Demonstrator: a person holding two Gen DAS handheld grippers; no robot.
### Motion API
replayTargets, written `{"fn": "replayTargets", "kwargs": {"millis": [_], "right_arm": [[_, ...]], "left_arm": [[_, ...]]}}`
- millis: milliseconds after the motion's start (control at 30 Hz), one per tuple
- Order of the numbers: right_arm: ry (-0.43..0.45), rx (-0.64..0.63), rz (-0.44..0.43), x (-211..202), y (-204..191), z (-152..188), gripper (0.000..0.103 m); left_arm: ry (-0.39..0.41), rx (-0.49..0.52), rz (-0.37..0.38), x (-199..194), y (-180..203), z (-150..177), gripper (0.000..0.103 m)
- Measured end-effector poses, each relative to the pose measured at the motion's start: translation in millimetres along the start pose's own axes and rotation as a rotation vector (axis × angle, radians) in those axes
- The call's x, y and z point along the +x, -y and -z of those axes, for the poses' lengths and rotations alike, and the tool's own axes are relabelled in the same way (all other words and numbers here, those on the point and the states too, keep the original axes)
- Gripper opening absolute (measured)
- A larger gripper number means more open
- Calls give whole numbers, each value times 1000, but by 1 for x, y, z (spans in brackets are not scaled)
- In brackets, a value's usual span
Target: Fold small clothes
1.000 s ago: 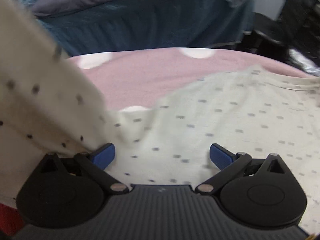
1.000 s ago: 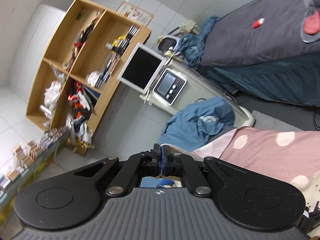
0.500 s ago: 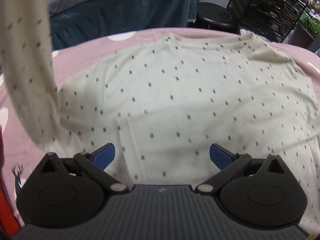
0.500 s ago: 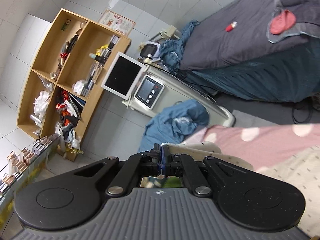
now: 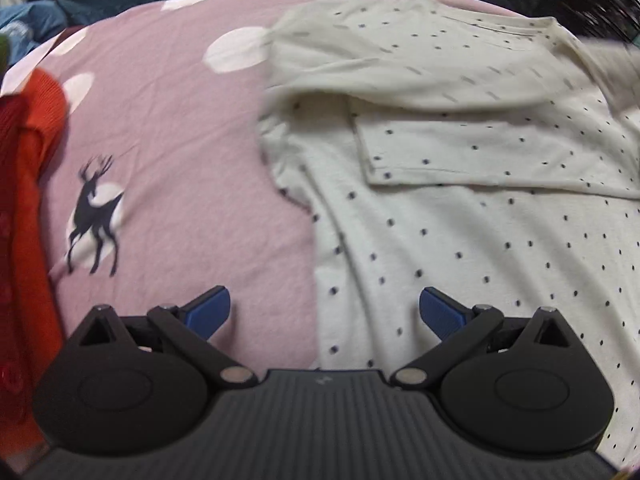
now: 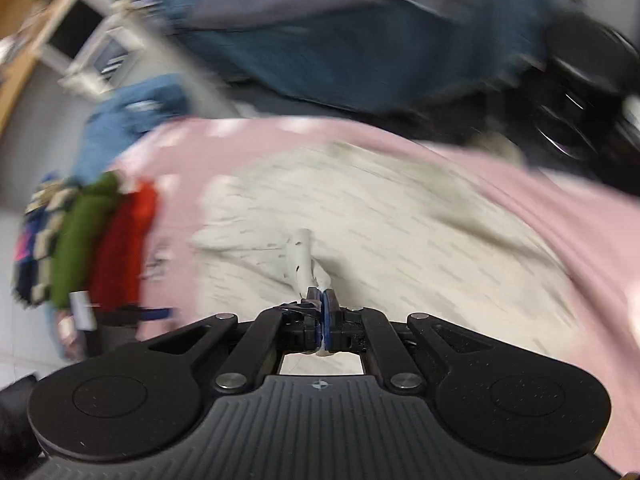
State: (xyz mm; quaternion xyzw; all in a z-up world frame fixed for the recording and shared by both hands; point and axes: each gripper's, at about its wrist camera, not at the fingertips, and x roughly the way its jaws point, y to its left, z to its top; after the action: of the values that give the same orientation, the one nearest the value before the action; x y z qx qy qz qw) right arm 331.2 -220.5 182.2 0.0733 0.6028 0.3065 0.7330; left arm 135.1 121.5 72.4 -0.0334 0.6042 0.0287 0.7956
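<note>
A cream shirt with small dark dots (image 5: 472, 208) lies on the pink bedsheet (image 5: 168, 152), one sleeve folded across its chest. My left gripper (image 5: 325, 312) is open and empty, hovering over the shirt's left edge near its hem. In the blurred right wrist view my right gripper (image 6: 321, 300) is shut on a pinched bit of the shirt's fabric (image 6: 302, 256), low over the shirt (image 6: 400, 240).
A pile of red and orange clothes (image 5: 24, 184) lies at the left edge of the bed; it shows with green and patterned garments (image 6: 80, 240) in the right wrist view. A dark blue bed (image 6: 360, 48) stands beyond.
The right gripper has swung down from facing the room and laid the sleeve across the shirt. The left gripper has shifted left toward the shirt's edge, still open.
</note>
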Motion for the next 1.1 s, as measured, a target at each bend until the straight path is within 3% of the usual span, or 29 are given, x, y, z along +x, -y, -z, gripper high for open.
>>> {"fn": "replayTargets", "kwargs": {"millis": [133, 200, 400, 433, 467, 533, 567, 700, 867, 1100], "right_arm": [[4, 102, 51, -4, 43, 25, 3], [5, 69, 98, -4, 44, 33, 3], [-6, 18, 101, 0, 48, 38, 4], [-8, -1, 134, 0, 49, 39, 9], [-5, -18, 191, 2, 51, 40, 29], [61, -8, 358, -2, 58, 47, 51], [111, 2, 387, -6, 59, 52, 49], [229, -46, 264, -10, 36, 80, 46], [249, -235, 309, 36, -10, 114, 46], [260, -144, 374, 89, -19, 116, 47]], "left_arm": [[8, -40, -5, -8, -7, 2, 103], [8, -46, -4, -12, -5, 1, 103], [3, -56, 14, -18, 12, 2, 103], [2, -49, 10, -17, 19, 1, 103], [2, -40, 6, -18, 21, 3, 103], [4, -25, 1, -20, 29, 7, 103], [5, -23, 1, -22, 31, 10, 103], [14, -42, 8, -27, 35, 20, 103], [31, -39, -23, -27, 51, 28, 103], [22, 5, -54, -26, 60, 29, 103]]}}
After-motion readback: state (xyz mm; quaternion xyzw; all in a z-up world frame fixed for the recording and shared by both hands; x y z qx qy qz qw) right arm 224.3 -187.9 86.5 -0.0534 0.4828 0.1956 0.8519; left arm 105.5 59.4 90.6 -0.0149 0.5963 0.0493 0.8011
